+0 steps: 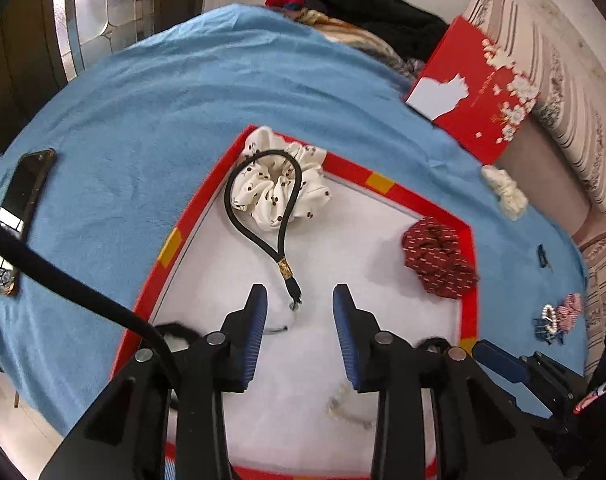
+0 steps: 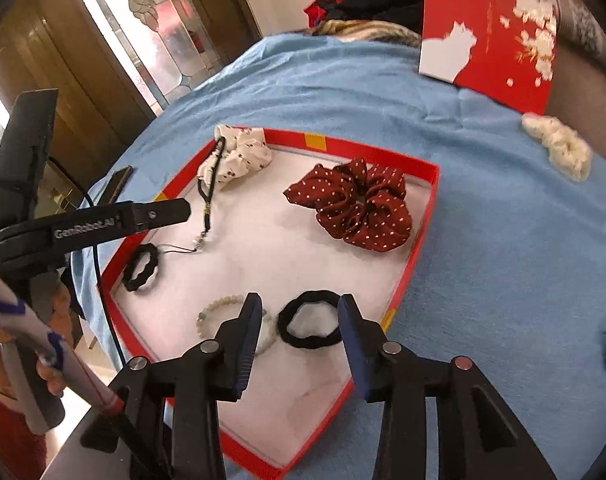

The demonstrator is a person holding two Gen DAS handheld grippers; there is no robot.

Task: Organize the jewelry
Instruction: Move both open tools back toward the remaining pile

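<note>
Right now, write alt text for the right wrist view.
The open right gripper hovers over a black hair tie in a red-rimmed tray on a blue cloth. The tray also holds a bead bracelet, a red scrunchie and a white scrunchie.

Both tools tilted steeply downward, jaws apart, nothing gripped

The left tool [image 1: 300,330] points down at a steep slant with its blue-padded fingers [image 1: 257,332] parted and nothing pressed between them; its black frame fills the lower part of the left wrist view. The right tool [image 2: 301,334] leans down at much the same slant, its fingers [image 2: 250,340] likewise spread and clamping nothing. In the right wrist view the left tool's black body reaches in from the left edge, seen side-on, and the person's left hand [image 2: 49,374] is wrapped around its handle at the lower left, with a sleeve just beneath. The right tool's fingertip shows at the lower right of the left wrist view.
</note>
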